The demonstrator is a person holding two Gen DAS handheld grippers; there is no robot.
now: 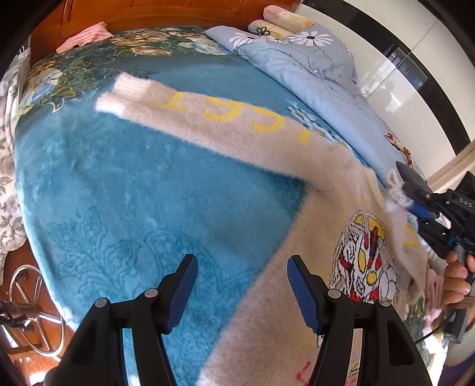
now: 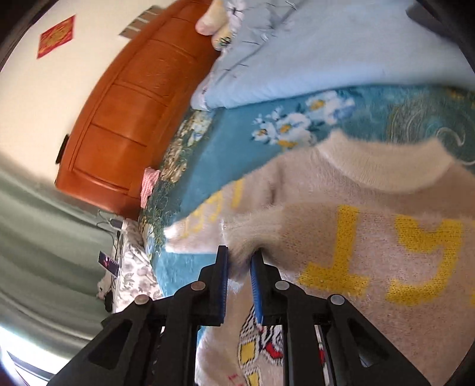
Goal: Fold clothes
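Note:
A fuzzy beige sweater with yellow numbers and a red, yellow and white figure lies on the blue blanket. One sleeve stretches out toward the far left. My left gripper is open and empty, hovering over the sweater's left edge. My right gripper is shut on a fold of the sweater, lifting the fabric over the body. In the left wrist view the right gripper shows at the right edge with fabric in it.
A light blue floral quilt and pillows lie at the far right of the bed. A wooden headboard stands behind. A pink cloth lies near it. A metal stool stands by the bed's left edge.

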